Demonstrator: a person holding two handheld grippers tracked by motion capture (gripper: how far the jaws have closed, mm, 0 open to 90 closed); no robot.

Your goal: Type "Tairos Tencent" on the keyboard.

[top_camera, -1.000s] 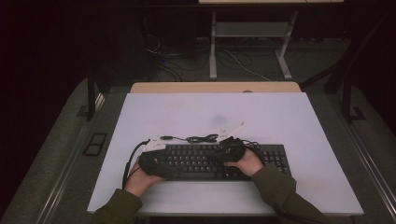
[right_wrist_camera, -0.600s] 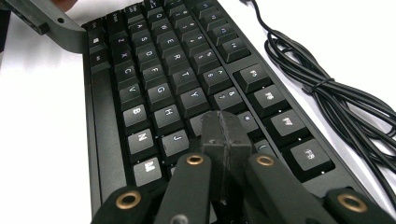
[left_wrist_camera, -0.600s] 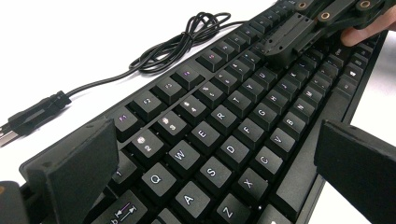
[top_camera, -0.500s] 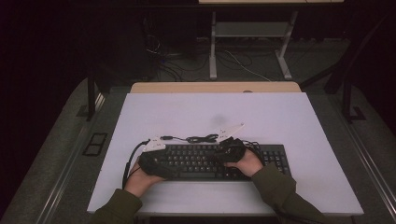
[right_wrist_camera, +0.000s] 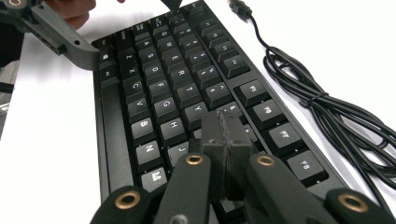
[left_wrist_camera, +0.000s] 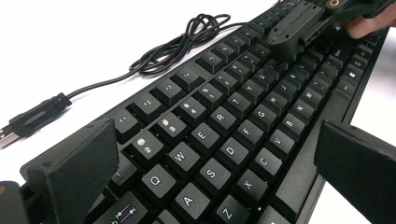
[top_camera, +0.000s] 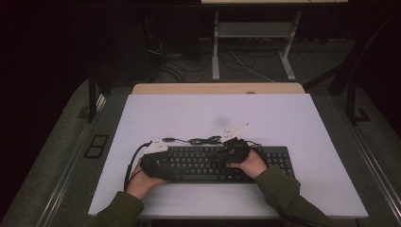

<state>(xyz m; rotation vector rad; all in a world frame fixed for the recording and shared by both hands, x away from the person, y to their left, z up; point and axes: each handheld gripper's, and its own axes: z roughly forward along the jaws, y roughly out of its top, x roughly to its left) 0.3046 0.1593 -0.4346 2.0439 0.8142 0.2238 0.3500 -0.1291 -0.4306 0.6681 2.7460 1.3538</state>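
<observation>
Black keyboard (left_wrist_camera: 219,140) lies between the wide-spread left gripper (left_wrist_camera: 219,182) jaws.

A keyboard (top_camera: 222,163) lies on the table (top_camera: 302,123), its coiled cable (top_camera: 203,140) just behind it.

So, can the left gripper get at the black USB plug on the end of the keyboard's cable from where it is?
Probably yes. The left gripper is open over the black keyboard, and the black USB plug lies on bare white table just beyond the keyboard's edge, with nothing between.
</observation>
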